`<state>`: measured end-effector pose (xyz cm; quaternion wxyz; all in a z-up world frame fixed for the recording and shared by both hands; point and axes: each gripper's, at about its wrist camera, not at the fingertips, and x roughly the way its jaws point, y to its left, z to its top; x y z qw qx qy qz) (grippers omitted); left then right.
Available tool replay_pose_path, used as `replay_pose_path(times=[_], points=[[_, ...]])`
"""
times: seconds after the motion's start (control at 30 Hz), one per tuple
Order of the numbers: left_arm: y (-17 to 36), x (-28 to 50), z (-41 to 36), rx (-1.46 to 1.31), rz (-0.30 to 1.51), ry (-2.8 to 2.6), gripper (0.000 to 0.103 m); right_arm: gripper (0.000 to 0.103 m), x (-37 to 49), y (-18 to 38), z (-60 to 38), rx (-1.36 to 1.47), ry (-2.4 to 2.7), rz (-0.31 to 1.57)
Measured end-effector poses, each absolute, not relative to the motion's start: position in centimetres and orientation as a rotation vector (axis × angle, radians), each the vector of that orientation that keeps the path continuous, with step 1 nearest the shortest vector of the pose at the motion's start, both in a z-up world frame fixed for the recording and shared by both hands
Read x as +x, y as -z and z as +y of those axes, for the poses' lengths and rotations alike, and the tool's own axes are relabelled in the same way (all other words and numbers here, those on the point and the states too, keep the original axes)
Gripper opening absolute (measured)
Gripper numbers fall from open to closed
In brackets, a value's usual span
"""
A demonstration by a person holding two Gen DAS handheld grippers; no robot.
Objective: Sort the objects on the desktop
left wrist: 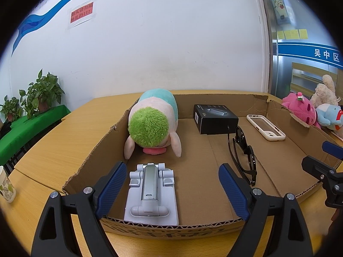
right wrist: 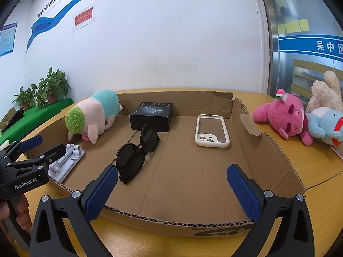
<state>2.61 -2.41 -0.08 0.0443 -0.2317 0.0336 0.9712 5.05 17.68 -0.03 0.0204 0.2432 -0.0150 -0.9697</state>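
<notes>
A shallow cardboard tray (left wrist: 285, 150) (right wrist: 268, 150) holds a white phone stand (left wrist: 152, 192) (right wrist: 64, 160), a green-headed plush (left wrist: 150, 122) (right wrist: 92, 115), a black box (left wrist: 214, 117) (right wrist: 152, 115), black sunglasses (left wrist: 244, 152) (right wrist: 135, 158) and a white phone case (left wrist: 265, 127) (right wrist: 212, 131). My left gripper (left wrist: 171, 184) is open over the tray's near edge, its fingers either side of the phone stand. It also shows in the right wrist view (right wrist: 40, 147). My right gripper (right wrist: 171, 188) is open and empty at the tray's near edge, right of the sunglasses.
Pink (right wrist: 285, 117), cream (right wrist: 325, 94) and blue (right wrist: 325, 126) plush toys lie on the wooden table (right wrist: 317, 167) right of the tray. A paper cup (left wrist: 5, 186) stands at the table's left edge. Potted plants (left wrist: 40, 92) sit on a green-covered table behind.
</notes>
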Motion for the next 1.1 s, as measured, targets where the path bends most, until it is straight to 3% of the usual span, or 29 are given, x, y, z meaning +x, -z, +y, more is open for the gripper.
replay_pose_path(times=[1.1], points=[[0.04, 2.56, -2.48, -0.717, 0.105, -2.971, 0.088, 0.103, 5.11, 0.06, 17.62, 0.756, 3.008, -0.046]])
